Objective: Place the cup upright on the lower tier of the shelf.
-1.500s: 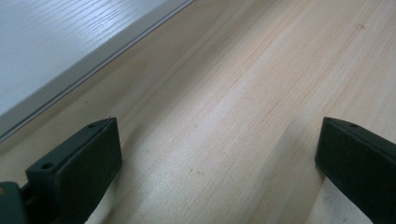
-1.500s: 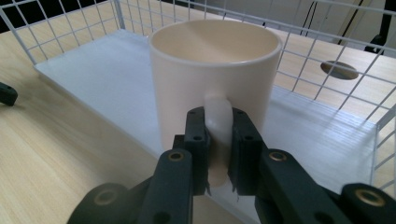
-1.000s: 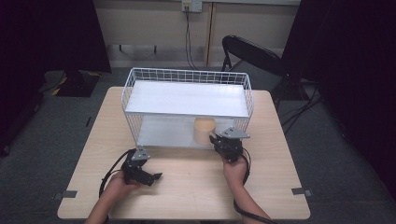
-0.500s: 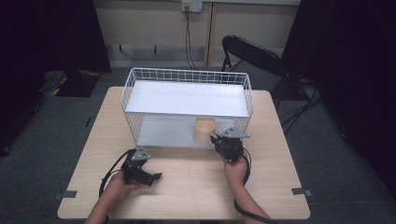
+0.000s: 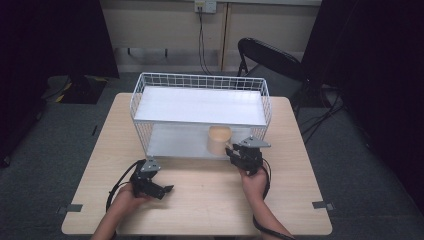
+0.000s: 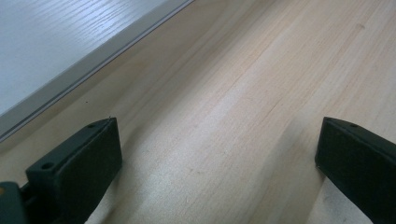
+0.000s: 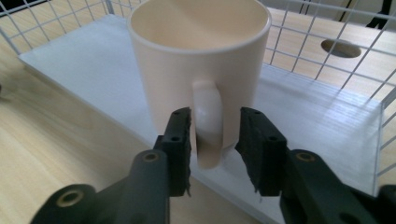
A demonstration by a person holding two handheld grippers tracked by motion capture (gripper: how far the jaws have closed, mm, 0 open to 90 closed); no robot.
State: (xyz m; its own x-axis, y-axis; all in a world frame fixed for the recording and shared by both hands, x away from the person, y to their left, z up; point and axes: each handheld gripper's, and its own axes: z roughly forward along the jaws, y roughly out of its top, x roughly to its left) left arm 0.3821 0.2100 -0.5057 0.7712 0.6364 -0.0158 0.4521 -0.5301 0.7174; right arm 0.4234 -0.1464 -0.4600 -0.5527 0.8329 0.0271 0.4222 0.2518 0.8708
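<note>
Cream mug (image 7: 198,60): upright on lower white shelf (image 7: 322,116) of wire rack (image 5: 200,82), near front edge, handle (image 7: 208,121) facing right gripper (image 7: 215,126). Jaws just opening, either side of handle, small gap on the right. Left gripper (image 5: 167,189): spread wide, empty, low over wooden table (image 6: 233,93).

From the high view I get a brightly lit surface (image 5: 200,200) under overhead light, with the room around it falling into near-black. The picture is soft and slightly grainy. In my right gripper view the mug (image 7: 201,70) is sharp, with the near fingers (image 7: 180,140) blurred. My left gripper view shows soft finger shadows on the wood.
</note>
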